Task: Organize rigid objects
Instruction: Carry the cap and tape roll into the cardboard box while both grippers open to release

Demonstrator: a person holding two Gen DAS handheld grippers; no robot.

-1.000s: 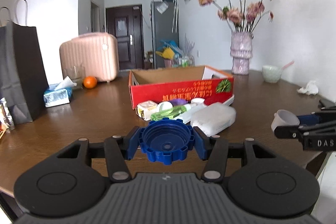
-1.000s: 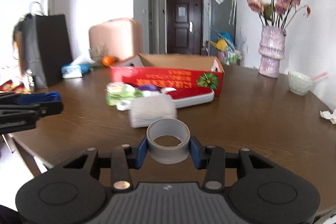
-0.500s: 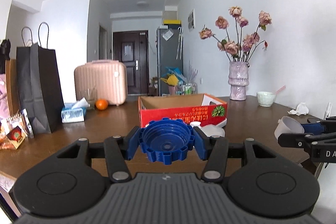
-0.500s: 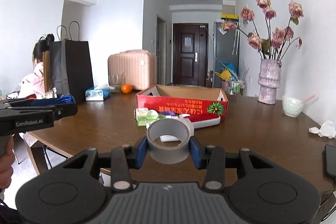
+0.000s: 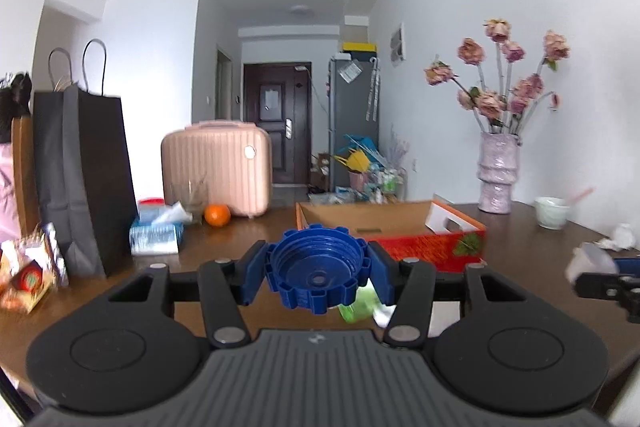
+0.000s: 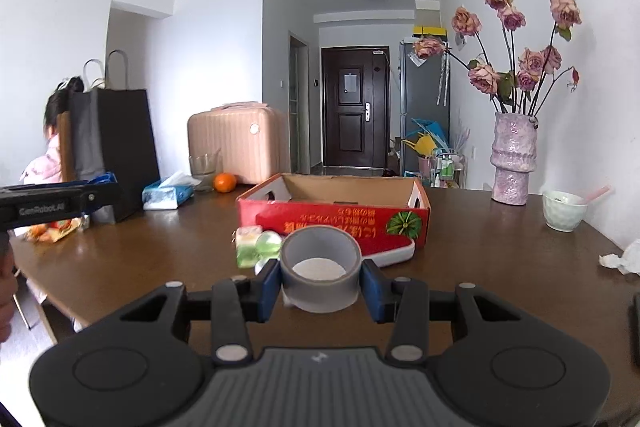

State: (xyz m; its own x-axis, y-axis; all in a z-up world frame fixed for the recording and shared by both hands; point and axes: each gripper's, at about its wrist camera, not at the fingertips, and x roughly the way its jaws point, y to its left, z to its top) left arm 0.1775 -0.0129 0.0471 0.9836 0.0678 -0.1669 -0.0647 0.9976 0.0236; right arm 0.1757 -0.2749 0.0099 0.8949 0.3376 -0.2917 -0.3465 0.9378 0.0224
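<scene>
My left gripper [image 5: 318, 277] is shut on a big blue ribbed lid [image 5: 318, 273], held above the brown table [image 5: 224, 239]. A grey roll of tape [image 6: 320, 269] sits between the blue pads of my right gripper [image 6: 320, 281], which is shut on it. Beyond both stands an open red cardboard box [image 6: 340, 217], empty as far as I see. Small items lie in front of the box: a green bottle [image 6: 258, 247], a white pack partly hidden behind the tape. The left gripper also shows at the left edge of the right wrist view.
On the table's left stand a black paper bag [image 5: 84, 179], a tissue pack [image 5: 156, 233], an orange [image 5: 218, 215], a glass and a pink case [image 5: 218, 169]. A vase of flowers [image 6: 514, 159], a white bowl [image 6: 564, 209] and crumpled tissue [image 6: 624, 257] are right. A person sits behind the bag.
Both grippers have risen and tilted up with their loads, so the table and box sit lower and farther in view. The grips have not changed.
</scene>
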